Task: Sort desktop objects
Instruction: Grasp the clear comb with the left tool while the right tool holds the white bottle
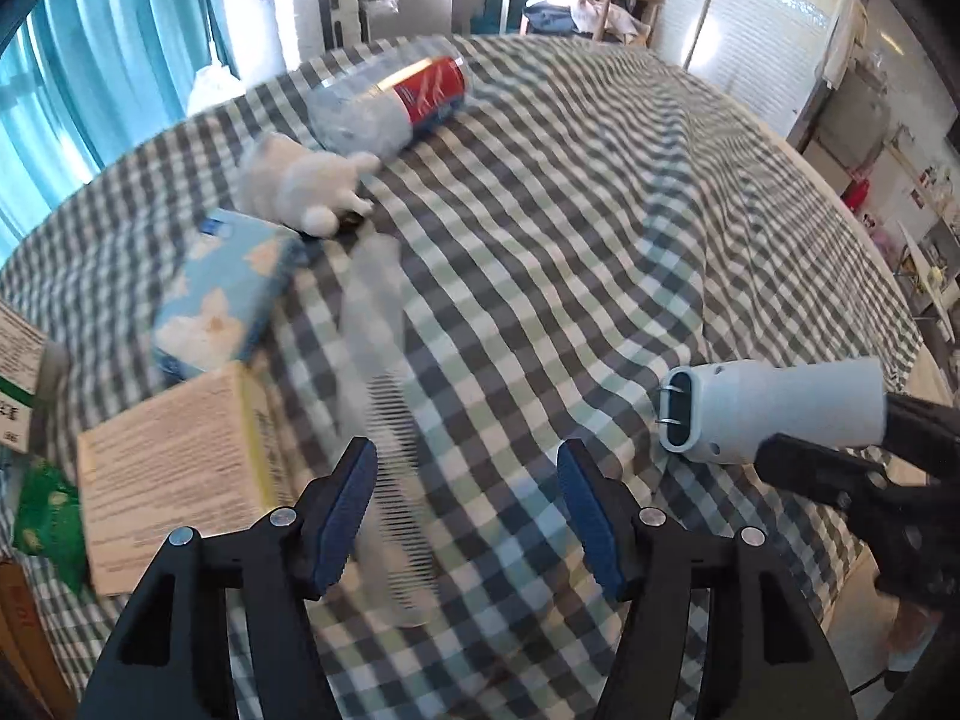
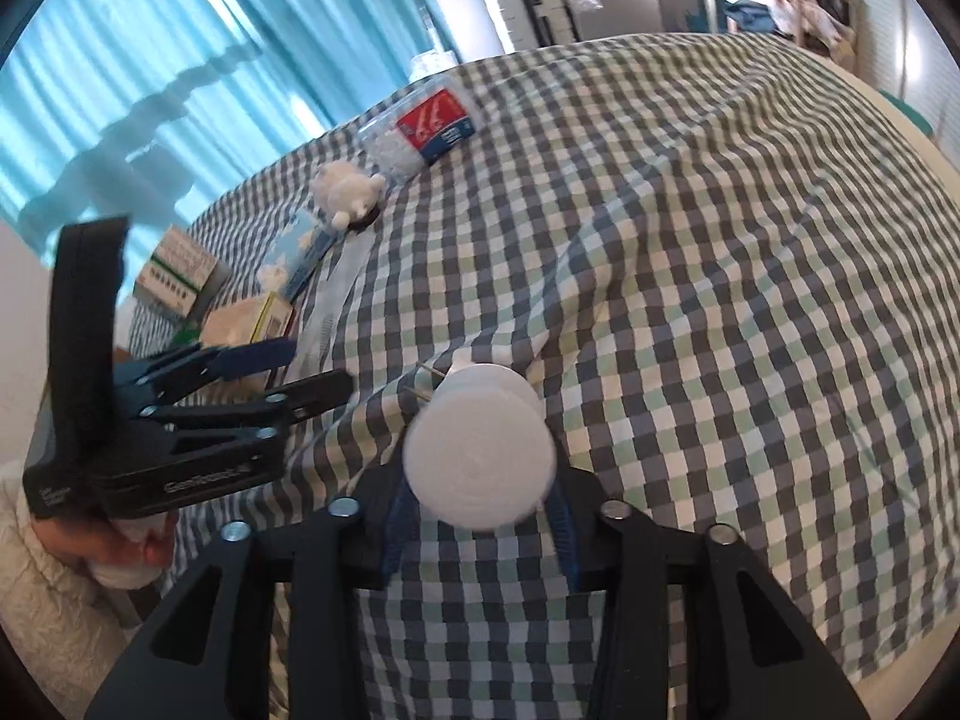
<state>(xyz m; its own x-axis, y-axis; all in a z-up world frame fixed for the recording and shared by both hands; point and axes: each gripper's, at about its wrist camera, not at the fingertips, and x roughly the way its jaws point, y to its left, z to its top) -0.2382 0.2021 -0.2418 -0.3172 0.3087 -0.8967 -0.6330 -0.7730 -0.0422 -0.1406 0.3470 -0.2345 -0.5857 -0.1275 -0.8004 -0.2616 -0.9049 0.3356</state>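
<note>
My left gripper (image 1: 468,504) is open and empty above the checkered cloth, right over a clear plastic comb (image 1: 390,420) that lies lengthwise between its blue pads. My right gripper (image 2: 477,516) is shut on a white plastic device with two metal pins (image 2: 480,456); it shows at the right of the left wrist view (image 1: 774,411). The left gripper also shows in the right wrist view (image 2: 300,372). A blue tissue pack (image 1: 228,294), a white plush toy (image 1: 306,180) and a clear cotton swab tub with a red label (image 1: 396,102) lie in a row on the left.
A beige printed box (image 1: 174,480) lies just left of my left gripper, with a green packet (image 1: 48,516) and a white-green box (image 1: 18,372) beyond. The checkered cloth (image 1: 600,228) is wrinkled. Blue curtains hang at the left.
</note>
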